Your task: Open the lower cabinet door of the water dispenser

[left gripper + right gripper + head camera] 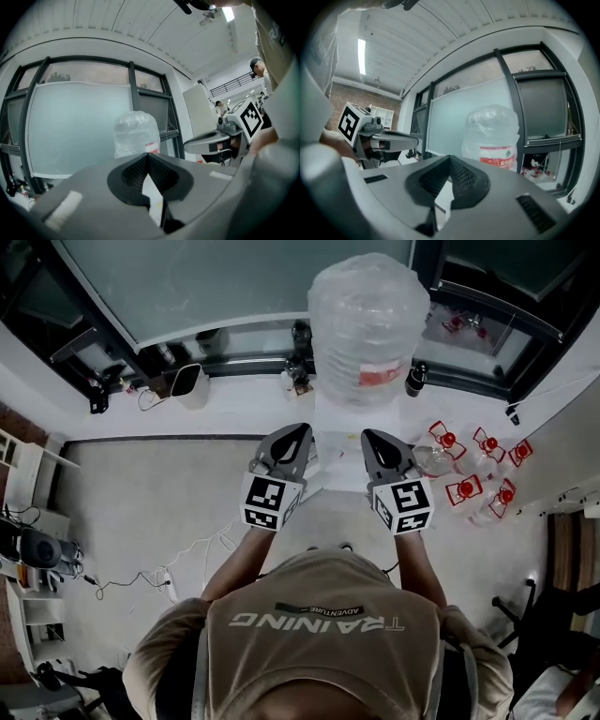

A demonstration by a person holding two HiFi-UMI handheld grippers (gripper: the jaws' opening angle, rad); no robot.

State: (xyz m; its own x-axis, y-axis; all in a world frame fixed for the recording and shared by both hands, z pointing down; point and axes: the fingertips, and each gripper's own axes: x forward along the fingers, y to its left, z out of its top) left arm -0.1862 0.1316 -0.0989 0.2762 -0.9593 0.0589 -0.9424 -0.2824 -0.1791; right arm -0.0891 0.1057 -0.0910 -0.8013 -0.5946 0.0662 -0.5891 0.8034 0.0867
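The tall white water dispenser [339, 416] stands at the upper centre of the head view, with a large clear plastic water bottle bearing a red label [362, 322] upside down on top. Both tools point level at it from the lower middle of the frame. The left gripper [303, 431] is toward its left edge and the right gripper [367, 436] toward its right edge, with the dispenser's white front showing between them.

In the left gripper view the left gripper [147, 156] is clenched, its ribbed tips meeting with nothing between them. A sliver of the white dispenser body shows through the gap below the tips, and the bottle [136, 133] rises just above. In the right gripper view the right gripper [450, 158] is likewise clenched and empty, with the bottle [492, 136] up and to the right.

The lower cabinet door cannot be made out (the steep downward look foreshortens the dispenser's front). Whether either tip touches the body cannot be told. Clear bottles with red caps [469, 467] stand on the floor at right.
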